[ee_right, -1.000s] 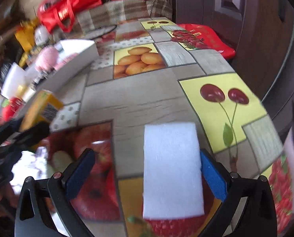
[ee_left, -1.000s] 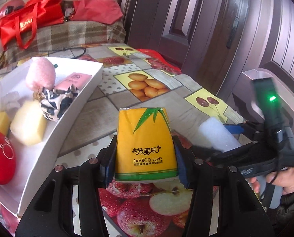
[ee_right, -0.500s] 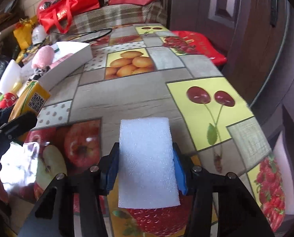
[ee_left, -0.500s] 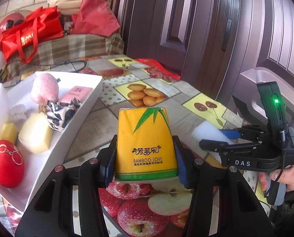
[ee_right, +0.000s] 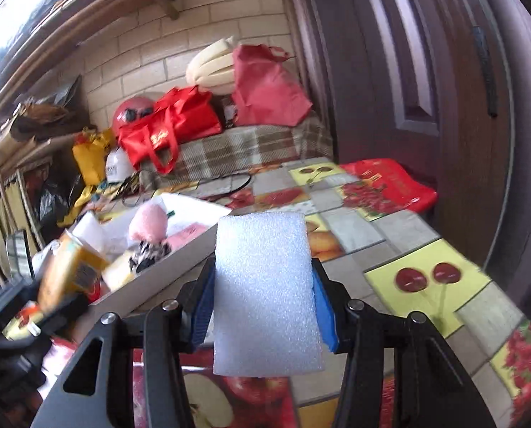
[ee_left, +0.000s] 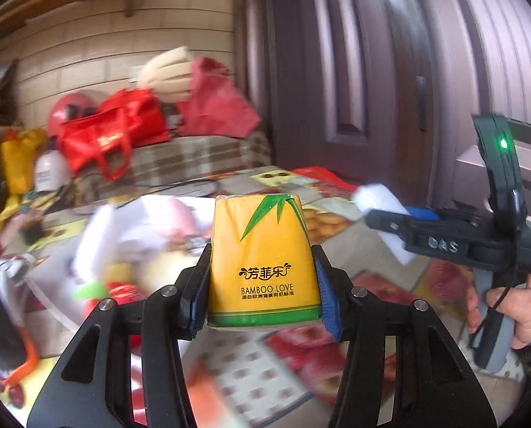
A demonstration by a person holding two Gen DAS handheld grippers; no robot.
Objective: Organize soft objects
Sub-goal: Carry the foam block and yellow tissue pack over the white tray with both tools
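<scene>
My left gripper (ee_left: 261, 285) is shut on a yellow tissue pack (ee_left: 261, 260) printed BAMBOO LOVE and holds it in the air above the table. My right gripper (ee_right: 263, 296) is shut on a white foam block (ee_right: 265, 292), also lifted off the table. The right gripper and its foam (ee_left: 379, 196) show at the right of the left wrist view; the tissue pack (ee_right: 69, 267) shows at the left of the right wrist view. The white tray (ee_right: 165, 267) lies ahead to the left, holding a pink pompom (ee_right: 147, 223), a zebra-print item (ee_right: 147, 251) and other soft things.
The table has a fruit-print cloth (ee_right: 425, 278). A red bag (ee_right: 390, 185) lies at its far right edge. Beyond stands a plaid-covered bench (ee_right: 247, 149) piled with red bags (ee_right: 169, 125). A dark wooden door (ee_right: 425, 71) is on the right.
Both grippers have risen off the table with their loads. The right gripper closed on the foam block about a second ago. The left view has swung up and blurred.
</scene>
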